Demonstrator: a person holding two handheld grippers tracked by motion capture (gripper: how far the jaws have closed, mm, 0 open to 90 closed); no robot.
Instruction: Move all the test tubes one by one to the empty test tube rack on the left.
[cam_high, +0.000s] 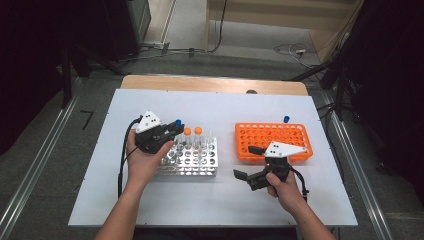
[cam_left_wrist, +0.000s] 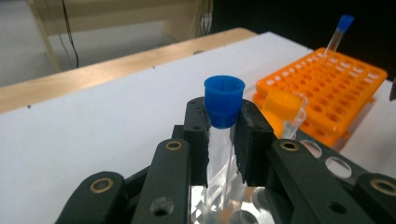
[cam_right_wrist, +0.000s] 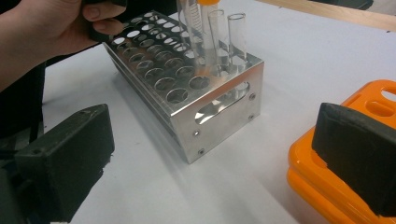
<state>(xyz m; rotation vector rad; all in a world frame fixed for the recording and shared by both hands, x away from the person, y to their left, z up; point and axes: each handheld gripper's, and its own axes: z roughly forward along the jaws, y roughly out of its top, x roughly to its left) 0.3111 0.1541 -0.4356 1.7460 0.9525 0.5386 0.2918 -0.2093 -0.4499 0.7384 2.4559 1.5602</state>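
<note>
where the left gripper (cam_left_wrist: 223, 140) clamps the light, slippery, likely fragile blue-capped tube (cam_left_wrist: 224, 105) just under its cap, the right gripper (cam_right_wrist: 224, 154) stands open.

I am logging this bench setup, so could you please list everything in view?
metal rack: one, silver, left half of the table.
orange rack: one, orange, right half of the table.
blue-capped tube: one, clear with blue cap, clamped over the metal rack.
second blue-capped tube: one, far edge of the orange rack.
orange-capped tubes: two, in the metal rack.
table: one, white top.
left gripper: black, shut on the tube.
right gripper: black, open, near the orange rack.
</note>
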